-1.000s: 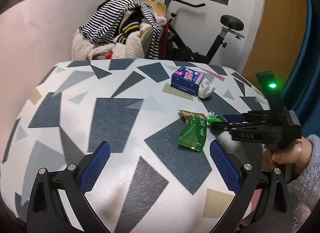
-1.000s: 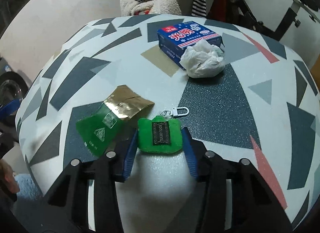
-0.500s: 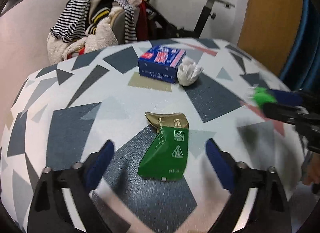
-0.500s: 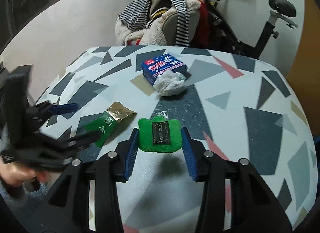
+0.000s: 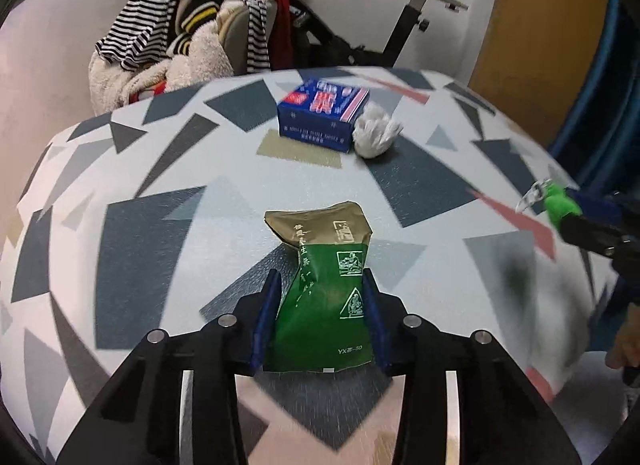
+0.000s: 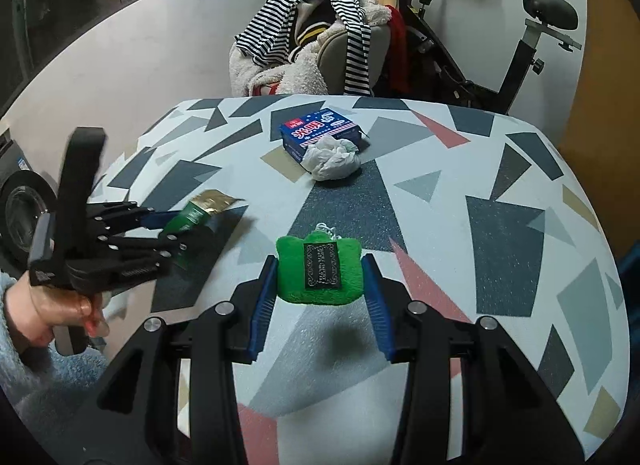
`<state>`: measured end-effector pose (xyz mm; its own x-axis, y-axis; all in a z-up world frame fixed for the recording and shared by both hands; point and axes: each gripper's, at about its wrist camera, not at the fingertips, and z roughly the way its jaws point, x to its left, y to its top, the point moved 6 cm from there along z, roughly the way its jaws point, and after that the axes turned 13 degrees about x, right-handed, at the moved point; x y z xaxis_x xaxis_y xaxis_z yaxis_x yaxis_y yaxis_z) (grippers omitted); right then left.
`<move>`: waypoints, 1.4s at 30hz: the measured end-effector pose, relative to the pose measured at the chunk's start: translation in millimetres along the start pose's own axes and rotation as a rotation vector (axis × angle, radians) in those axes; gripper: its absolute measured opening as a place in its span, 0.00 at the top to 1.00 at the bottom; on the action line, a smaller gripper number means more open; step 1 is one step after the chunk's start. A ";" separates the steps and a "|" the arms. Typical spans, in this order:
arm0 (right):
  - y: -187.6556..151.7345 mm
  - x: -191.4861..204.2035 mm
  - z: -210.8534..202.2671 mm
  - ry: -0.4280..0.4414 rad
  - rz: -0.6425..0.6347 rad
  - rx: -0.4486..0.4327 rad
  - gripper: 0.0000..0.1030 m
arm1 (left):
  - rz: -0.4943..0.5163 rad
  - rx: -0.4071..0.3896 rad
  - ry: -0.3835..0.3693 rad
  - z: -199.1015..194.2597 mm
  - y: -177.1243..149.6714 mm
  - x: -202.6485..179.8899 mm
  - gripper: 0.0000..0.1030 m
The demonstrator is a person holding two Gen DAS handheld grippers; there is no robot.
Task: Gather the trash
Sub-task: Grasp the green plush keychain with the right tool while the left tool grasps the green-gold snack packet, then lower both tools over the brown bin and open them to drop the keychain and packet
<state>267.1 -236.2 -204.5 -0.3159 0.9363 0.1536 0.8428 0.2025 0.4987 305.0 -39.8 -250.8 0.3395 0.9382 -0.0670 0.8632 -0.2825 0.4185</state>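
Observation:
My left gripper [image 5: 322, 285] is shut on a green and gold foil packet [image 5: 326, 297] that lies on the patterned table [image 5: 152, 233]; the same gripper [image 6: 176, 225] shows at the left of the right wrist view with the packet [image 6: 192, 217] between its jaws. My right gripper [image 6: 320, 277] is shut on a green plush keychain [image 6: 320, 273] and holds it above the table; it shows at the right edge of the left wrist view [image 5: 560, 205]. A crumpled white tissue [image 5: 376, 135] lies against a blue box [image 5: 322, 115].
Behind the table stands a chair heaped with striped and fleece clothes [image 6: 312, 37] and an exercise bike [image 6: 520, 45]. A blue curtain [image 5: 608, 85] hangs at the right. The tissue [image 6: 332, 157] and box [image 6: 316, 131] sit at the table's far middle.
My left gripper moved forward and closed on the green packet. My right gripper lifted the plush keychain off the table and drew it back toward the near right.

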 end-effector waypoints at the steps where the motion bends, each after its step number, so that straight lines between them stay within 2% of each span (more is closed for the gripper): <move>1: -1.5 1.4 -1.0 0.001 -0.002 -0.002 0.57 | 0.002 -0.011 -0.002 -8.8 -3.2 -0.8 0.62; 12: -33.0 29.3 -31.0 0.018 -0.048 -0.016 0.57 | 0.008 -0.131 -0.059 -97.7 -58.6 -17.8 0.62; 22: -78.0 58.7 -49.4 0.046 -0.092 -0.002 0.57 | -0.011 -0.191 -0.099 -144.7 -121.3 -26.7 0.62; 33: -129.4 94.8 -49.6 0.077 -0.153 0.038 0.57 | -0.021 -0.219 -0.101 -165.1 -180.9 -31.1 0.62; 42: -165.5 116.2 -33.8 0.105 -0.216 0.079 0.57 | -0.057 -0.206 -0.102 -161.1 -211.3 -25.1 0.62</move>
<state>76.2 -170.7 -240.3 -0.5324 0.8348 0.1403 0.7809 0.4204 0.4619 53.9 28.5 -191.6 0.3380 0.9232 -0.1827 0.7907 -0.1733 0.5871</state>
